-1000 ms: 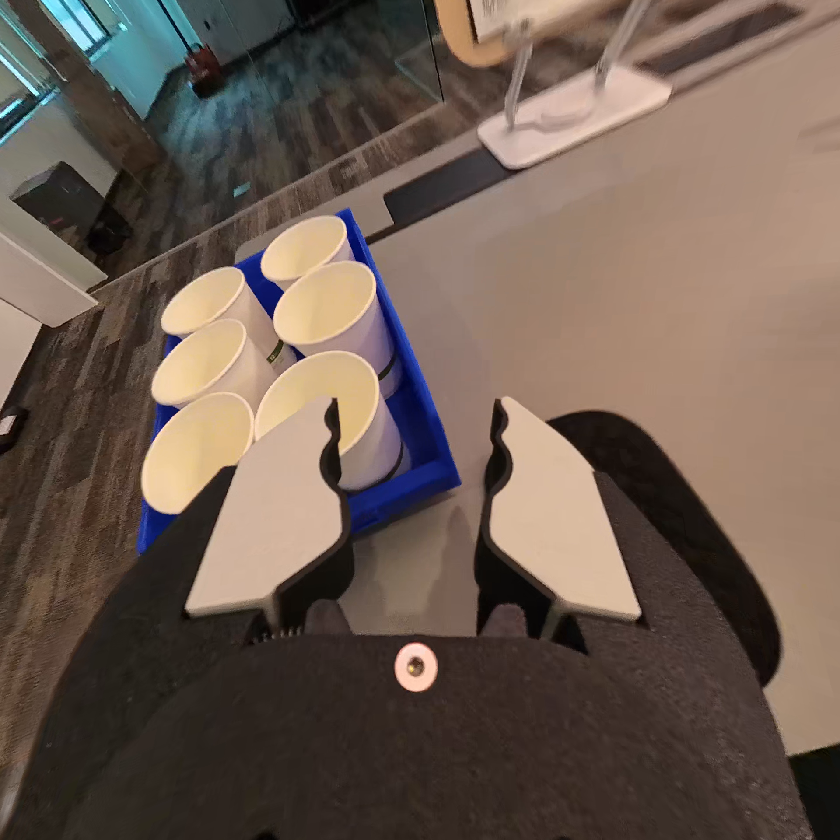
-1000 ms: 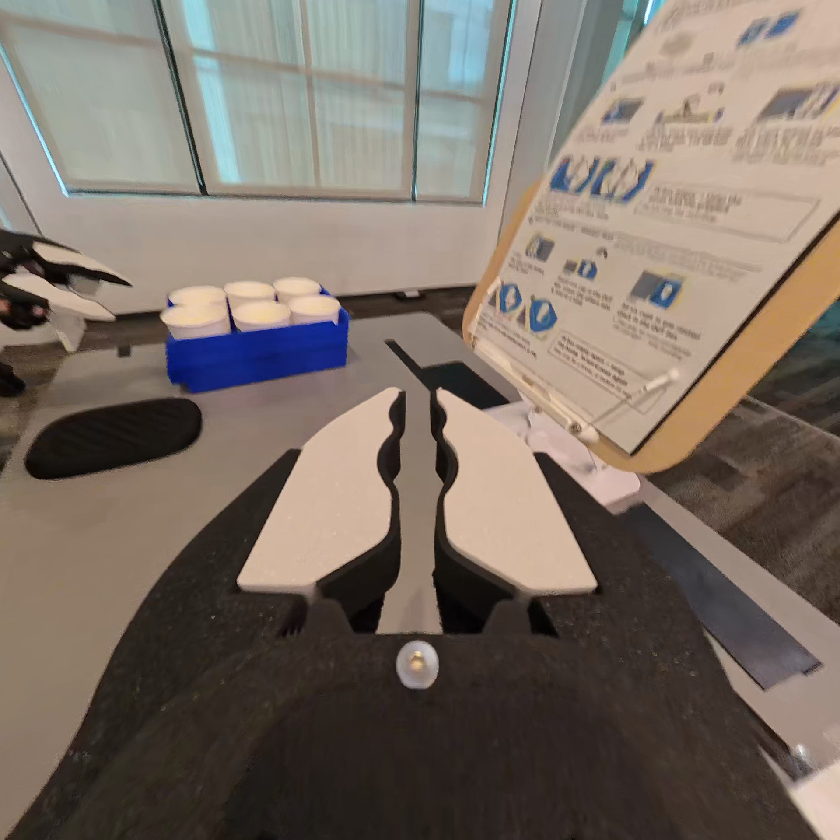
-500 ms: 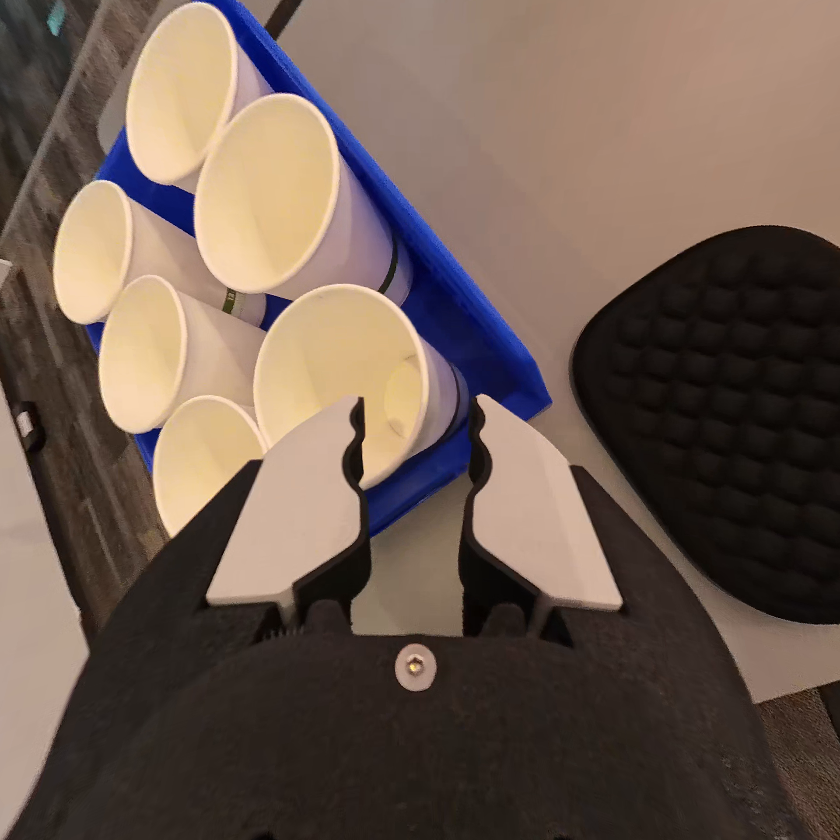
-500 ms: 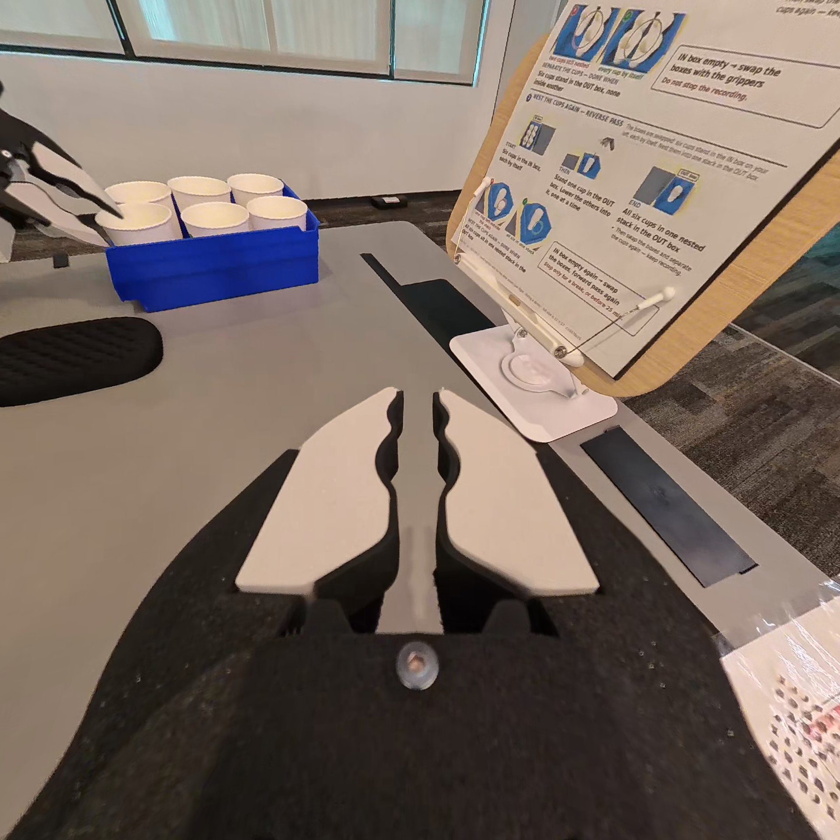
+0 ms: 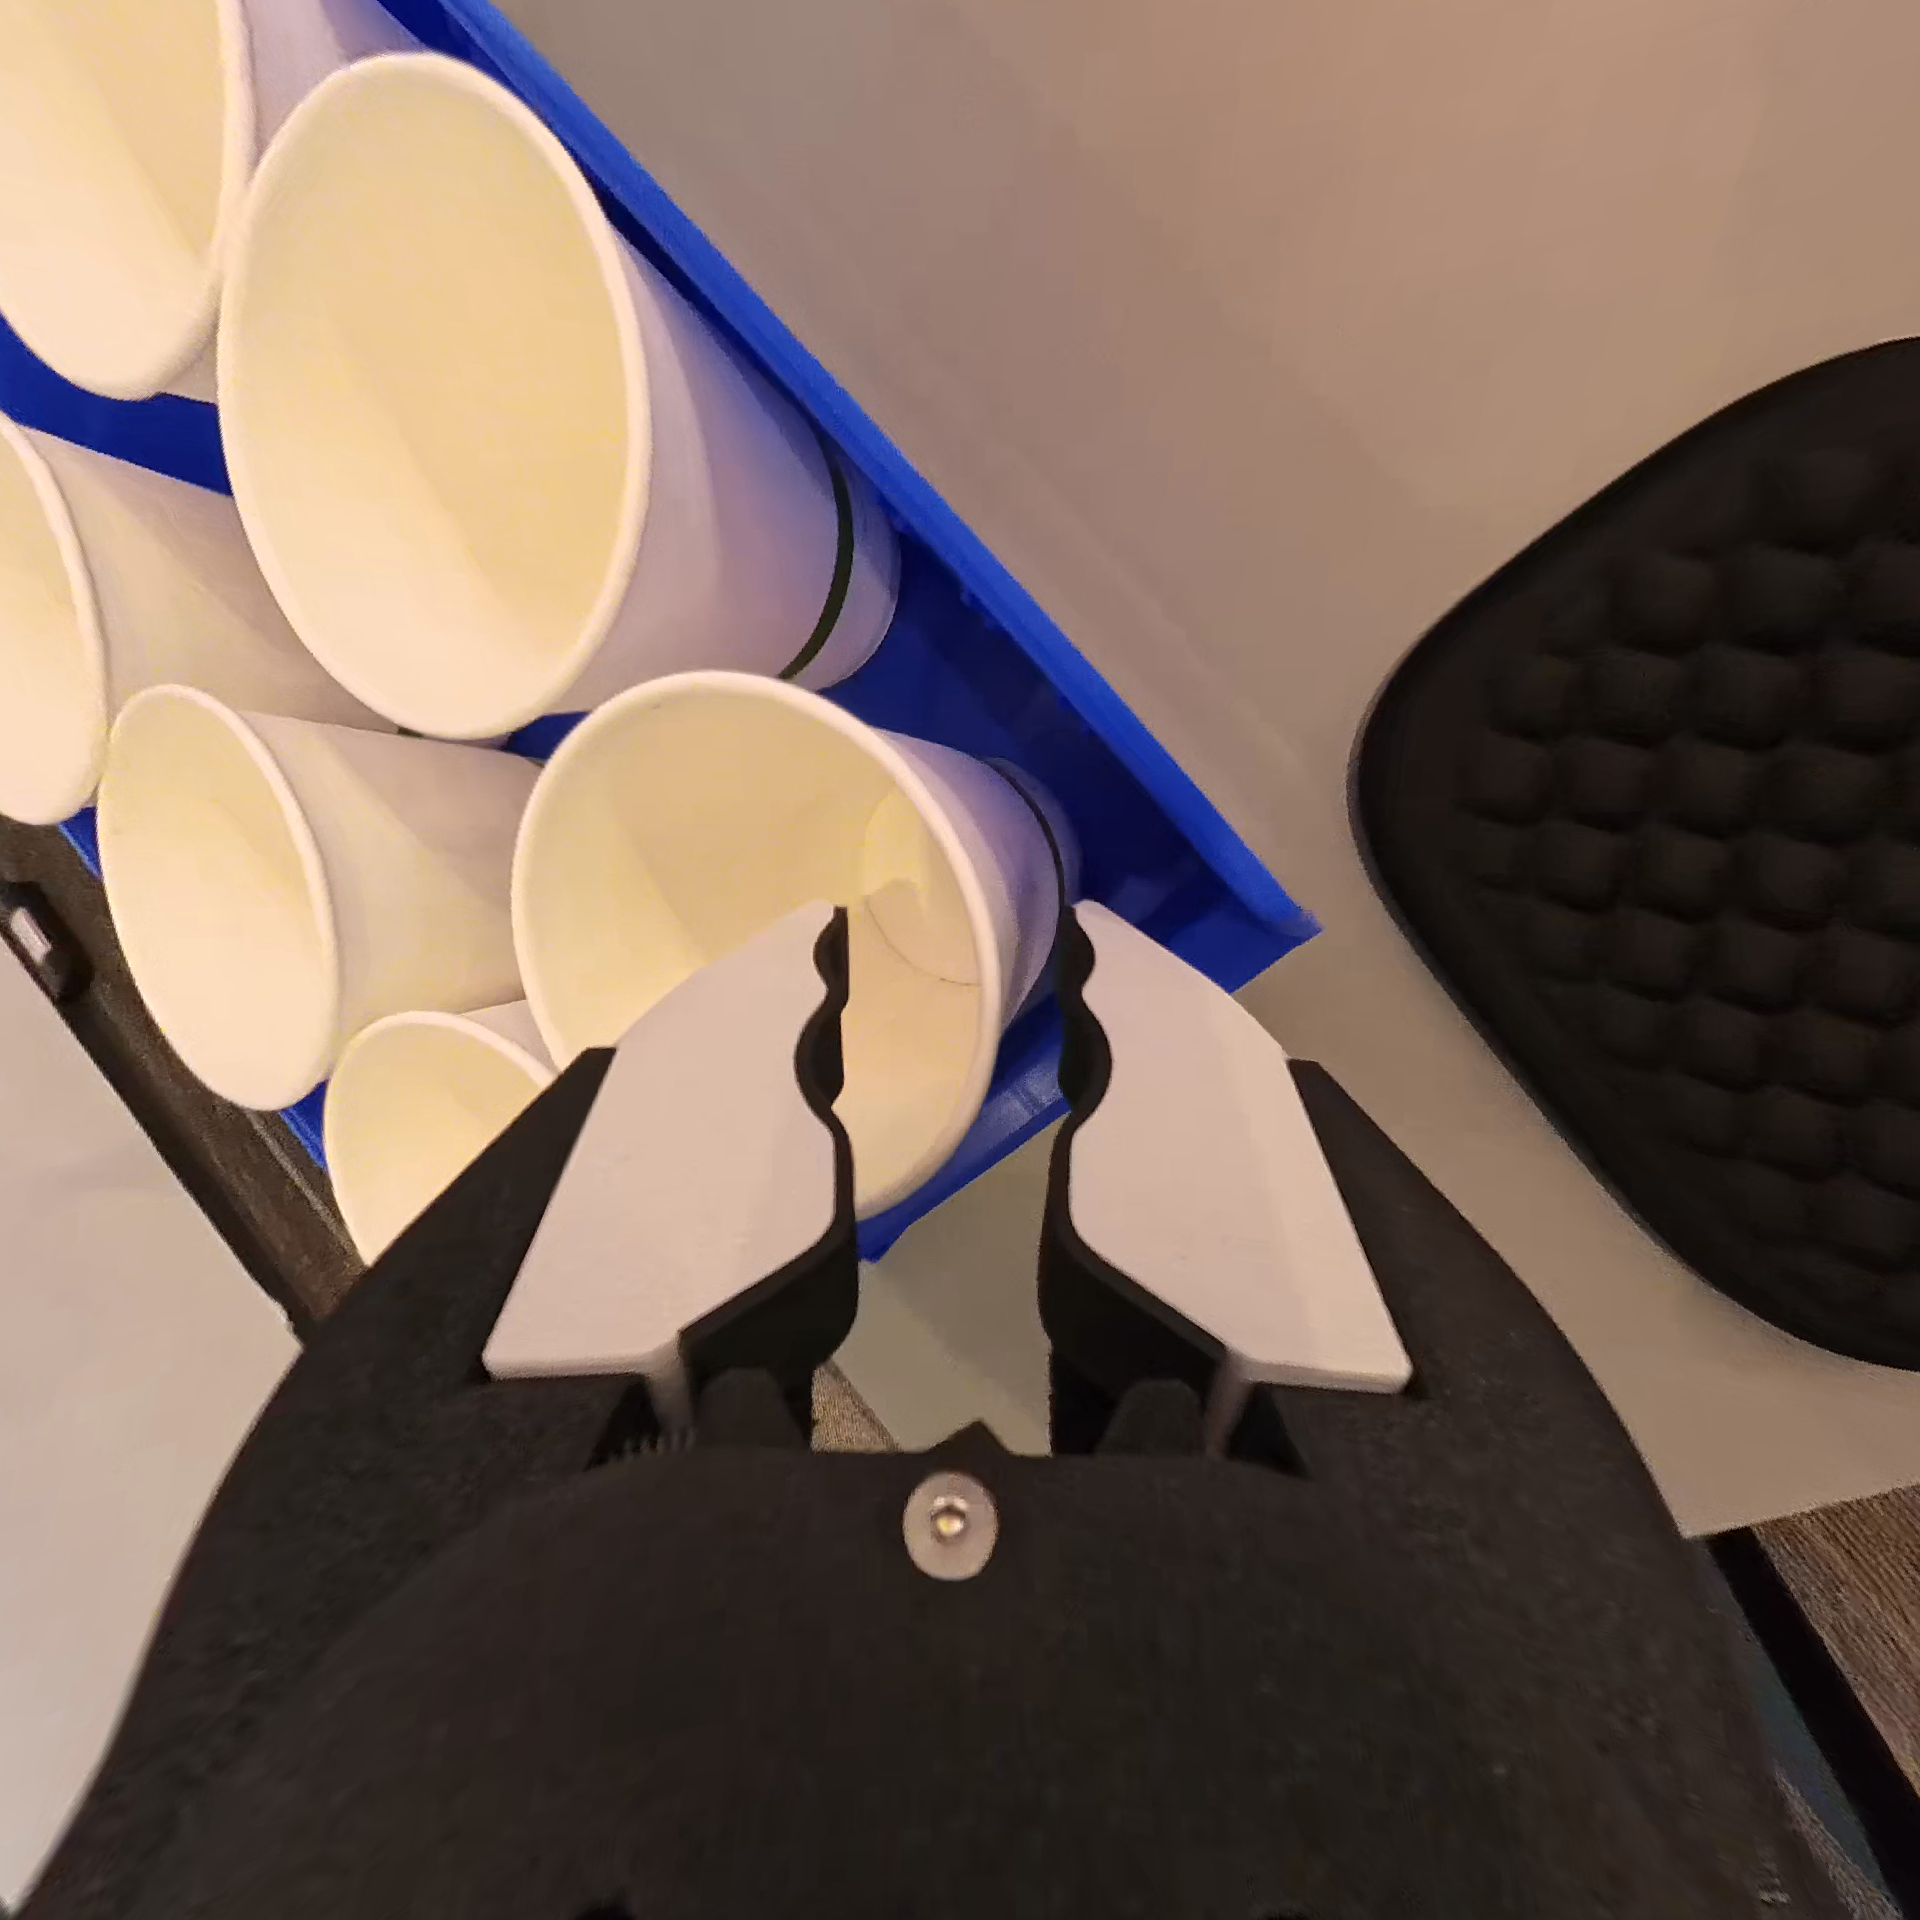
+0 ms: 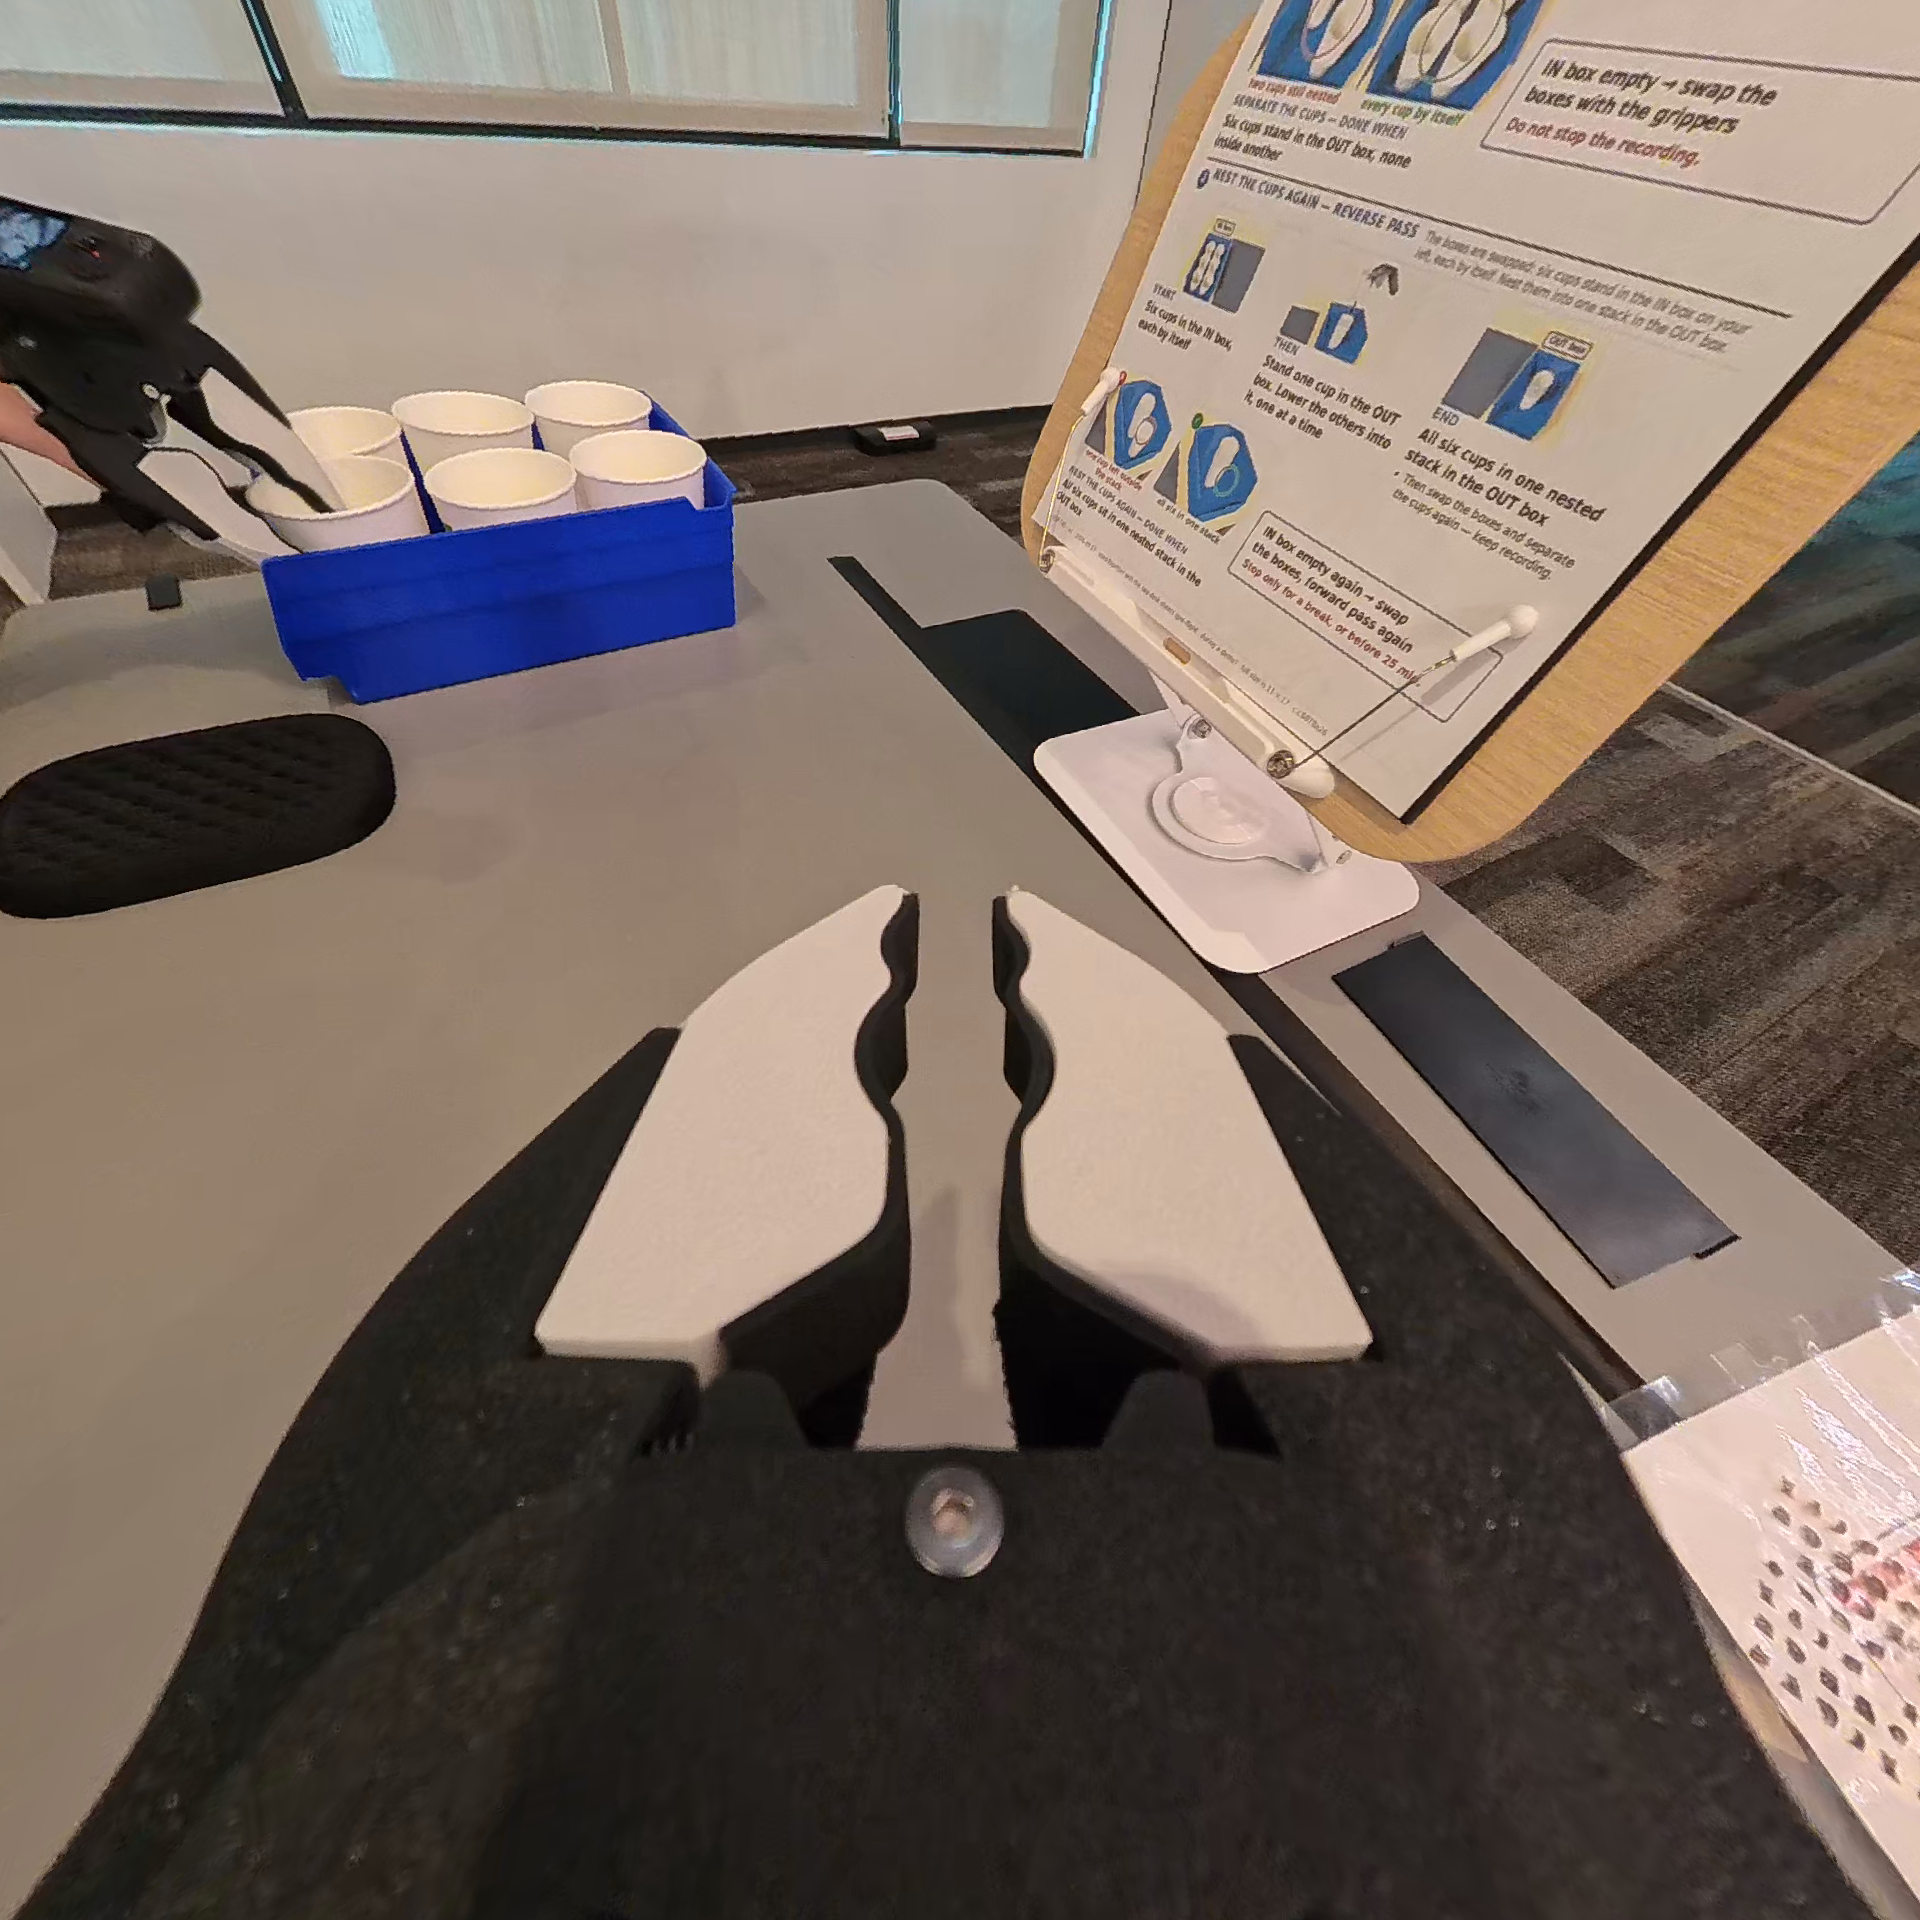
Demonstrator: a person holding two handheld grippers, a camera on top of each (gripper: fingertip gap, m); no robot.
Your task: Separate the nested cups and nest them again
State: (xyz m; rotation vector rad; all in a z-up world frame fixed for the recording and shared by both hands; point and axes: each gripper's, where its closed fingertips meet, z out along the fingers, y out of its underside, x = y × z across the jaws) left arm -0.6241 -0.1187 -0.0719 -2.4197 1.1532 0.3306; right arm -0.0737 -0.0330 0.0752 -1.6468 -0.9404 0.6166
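Several white paper cups stand apart in a blue box (image 5: 1143, 831) at the table's far left corner; the box also shows in the right wrist view (image 6: 499, 613). My left gripper (image 5: 951, 925) is open and straddles the wall of the nearest cup (image 5: 727, 935). One finger is inside the cup and the other is outside it, against the box's corner. The right wrist view shows this from afar, with the left gripper (image 6: 286, 520) dipped into the front left cup (image 6: 353, 509). My right gripper (image 6: 954, 896) is shut with a thin slot and empty, low over the grey table.
A black padded mat (image 5: 1683, 831) lies right of the box and also shows in the right wrist view (image 6: 177, 810). An instruction board on a white stand (image 6: 1226, 842) is at the table's right edge, beside black strips (image 6: 1517, 1112). A plastic-wrapped sheet (image 6: 1797, 1558) lies near right.
My left gripper dropped toward the box, narrowed its gap and put one finger inside the nearest cup. My right gripper tilted down toward the table, its fingers unchanged.
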